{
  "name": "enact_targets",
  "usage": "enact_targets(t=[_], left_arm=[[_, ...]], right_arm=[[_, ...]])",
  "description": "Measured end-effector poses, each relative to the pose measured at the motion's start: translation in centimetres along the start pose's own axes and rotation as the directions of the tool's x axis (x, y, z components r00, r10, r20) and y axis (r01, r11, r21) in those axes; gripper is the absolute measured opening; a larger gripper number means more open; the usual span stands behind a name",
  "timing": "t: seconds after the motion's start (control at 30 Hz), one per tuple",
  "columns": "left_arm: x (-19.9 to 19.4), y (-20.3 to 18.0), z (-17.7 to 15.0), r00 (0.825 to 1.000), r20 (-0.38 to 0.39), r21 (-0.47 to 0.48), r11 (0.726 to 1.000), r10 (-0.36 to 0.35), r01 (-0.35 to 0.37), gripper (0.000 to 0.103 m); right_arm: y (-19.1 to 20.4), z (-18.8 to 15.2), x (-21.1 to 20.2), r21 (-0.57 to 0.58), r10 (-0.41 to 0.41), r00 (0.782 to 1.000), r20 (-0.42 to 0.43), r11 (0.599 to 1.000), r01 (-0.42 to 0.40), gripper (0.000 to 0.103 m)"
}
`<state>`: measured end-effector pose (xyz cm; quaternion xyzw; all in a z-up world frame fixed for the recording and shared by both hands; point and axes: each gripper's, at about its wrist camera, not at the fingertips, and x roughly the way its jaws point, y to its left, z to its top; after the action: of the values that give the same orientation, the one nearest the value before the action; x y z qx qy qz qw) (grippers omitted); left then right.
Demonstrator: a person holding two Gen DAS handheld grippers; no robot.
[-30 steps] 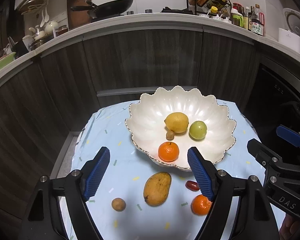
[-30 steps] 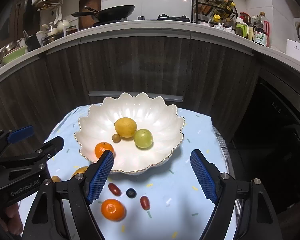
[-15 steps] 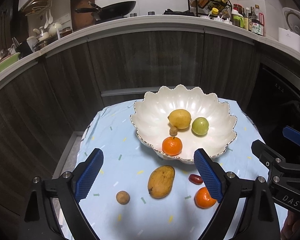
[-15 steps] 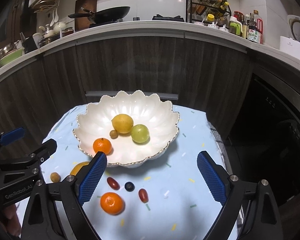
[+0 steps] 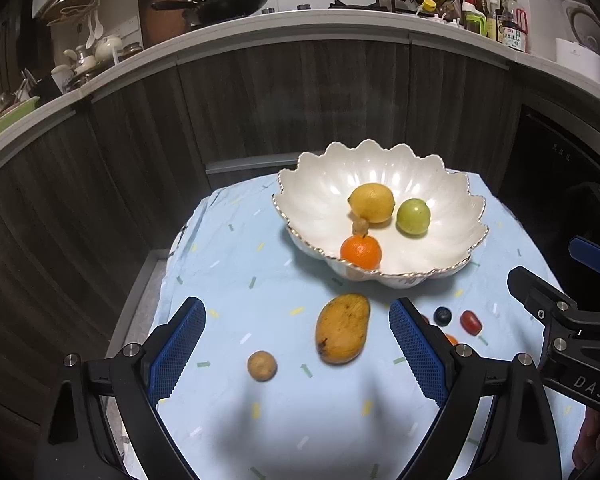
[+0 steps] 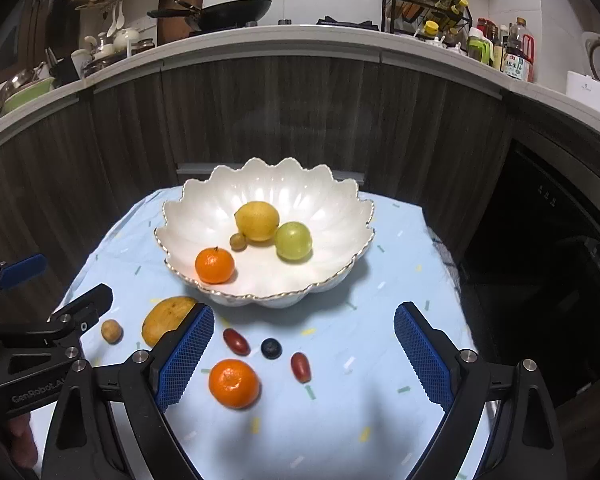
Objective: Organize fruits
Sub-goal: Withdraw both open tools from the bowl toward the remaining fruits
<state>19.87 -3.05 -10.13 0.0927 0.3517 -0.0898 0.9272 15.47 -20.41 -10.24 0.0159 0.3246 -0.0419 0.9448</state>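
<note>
Fruits lie partly sorted. Left gripper (image 5: 296,350) hangs with jaws wide apart above the cloth (image 5: 228,264), empty, bracketing the mango (image 5: 342,329) and a small brown fruit (image 5: 262,365), likely lining up a pick. Right gripper (image 6: 300,356), also spread and empty, frames the loose tangerine (image 6: 233,383), blueberry (image 6: 271,348) and two red grape tomatoes. Beyond sits the scalloped bowl (image 6: 340,196) holding four fruits. Mango's long axis points toward the bowl.

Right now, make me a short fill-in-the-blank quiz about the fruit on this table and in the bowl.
1. The white bowl holds ____ fruits.
2. The mango lies on the ____, outside the bowl.
3. Between the two red grape tomatoes sits a dark ____.
4. Both grippers are ____.

Answers: four; tablecloth; blueberry; open
</note>
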Motion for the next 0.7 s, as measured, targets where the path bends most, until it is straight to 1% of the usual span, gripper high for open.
enact_targets(t=[0.3, 0.7], left_arm=[[0.5, 1.2, -1.0, 1.000, -0.008, -0.007, 1.000, -0.004, 0.004, 0.094], [1.0, 2.5, -2.4, 1.000, -0.004, 0.009, 1.000, 0.002, -0.002, 0.094]], right_arm=[[1.2, -1.1, 0.4, 0.007, -0.006, 1.000, -0.005, 1.000, 0.006, 0.092], [2.7, -2.3, 1.6, 0.006, -0.008, 0.999, -0.043, 1.000, 0.008, 0.092]])
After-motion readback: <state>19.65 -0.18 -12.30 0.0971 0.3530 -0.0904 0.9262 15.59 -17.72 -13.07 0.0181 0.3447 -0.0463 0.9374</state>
